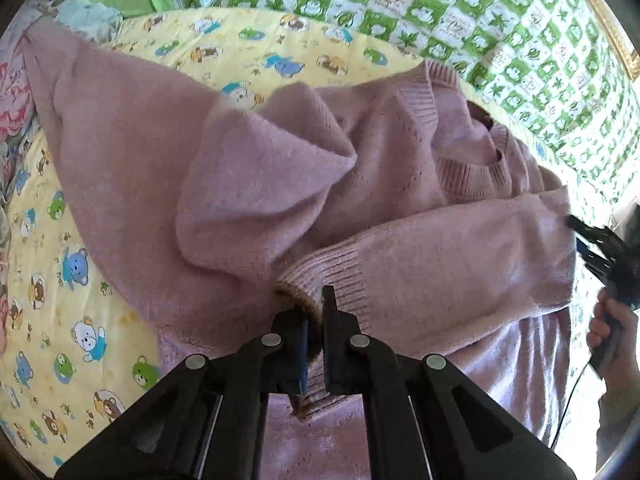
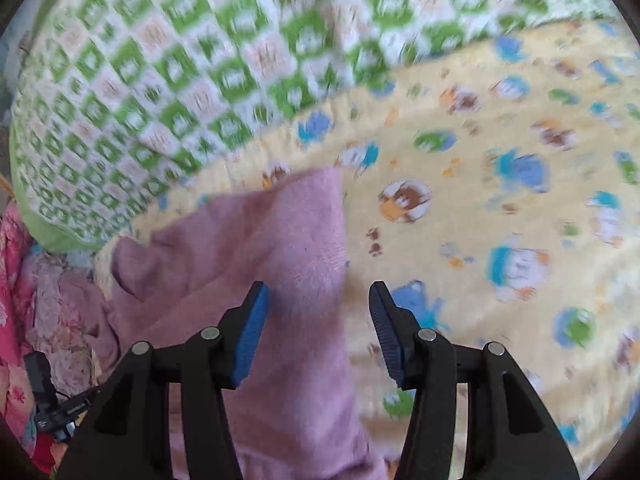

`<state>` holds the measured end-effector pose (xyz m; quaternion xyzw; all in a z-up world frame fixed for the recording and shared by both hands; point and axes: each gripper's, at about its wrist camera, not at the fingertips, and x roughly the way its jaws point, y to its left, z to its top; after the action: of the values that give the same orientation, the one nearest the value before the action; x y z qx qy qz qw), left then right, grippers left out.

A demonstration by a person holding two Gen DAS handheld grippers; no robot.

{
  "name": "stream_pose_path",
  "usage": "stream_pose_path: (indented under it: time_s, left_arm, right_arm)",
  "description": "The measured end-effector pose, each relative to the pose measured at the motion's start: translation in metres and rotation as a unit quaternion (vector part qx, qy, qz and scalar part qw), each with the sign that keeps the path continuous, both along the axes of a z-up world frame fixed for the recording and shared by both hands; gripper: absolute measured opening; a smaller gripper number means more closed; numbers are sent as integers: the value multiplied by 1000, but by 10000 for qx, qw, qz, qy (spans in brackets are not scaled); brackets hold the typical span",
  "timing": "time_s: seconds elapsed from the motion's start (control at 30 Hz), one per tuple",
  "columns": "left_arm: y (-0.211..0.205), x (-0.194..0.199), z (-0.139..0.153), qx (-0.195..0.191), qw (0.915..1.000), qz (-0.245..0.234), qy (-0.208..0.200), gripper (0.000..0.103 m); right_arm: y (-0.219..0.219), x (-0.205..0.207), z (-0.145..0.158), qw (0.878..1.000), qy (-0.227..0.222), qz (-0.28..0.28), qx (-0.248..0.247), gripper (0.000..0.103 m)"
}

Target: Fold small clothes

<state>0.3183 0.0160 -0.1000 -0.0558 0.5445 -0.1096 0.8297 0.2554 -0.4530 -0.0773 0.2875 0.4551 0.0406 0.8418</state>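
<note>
My left claw (image 1: 316, 320) pinches the soft, light sweater (image 1: 248, 184) by its ribbed cuff (image 1: 320, 276) at 6 o'clock; my right claw (image 2: 318, 320) gapes, empty.

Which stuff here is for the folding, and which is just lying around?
For the folding:
- pink sweater
- its cuff, pinched by the left gripper
- right gripper, open

Just lying around:
- yellow bear sheet
- green checked quilt
- pink flowered cloth

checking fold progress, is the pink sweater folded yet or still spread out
Partly folded: one sleeve lies across the pink sweater, the left tool shut on its cuff, but the body is still rumpled.
</note>
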Motion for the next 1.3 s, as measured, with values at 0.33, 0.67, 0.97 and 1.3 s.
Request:
stream_pose_path:
  time_s: [0.33, 0.67, 0.97, 1.3]
  left_arm:
    - [-6, -8, 20, -119, 9989, -342, -296, 2]
    - [-20, 5, -11, 841, 9943, -577, -306, 2]
    - [-23, -6, -24, 1026, 9932, -510, -228, 3]
    - [29, -26, 8, 288, 9994, -153, -104, 37]
  right_arm:
    - [-19, 1, 60, 9925, -646, -257, -1004, 7]
    - [-7, 4, 23, 9952, 13, -230, -947, 17]
    - [46, -38, 31, 9954, -224, 592, -726, 35]
    - [30, -58, 37, 9993, -160, 142, -294, 46]
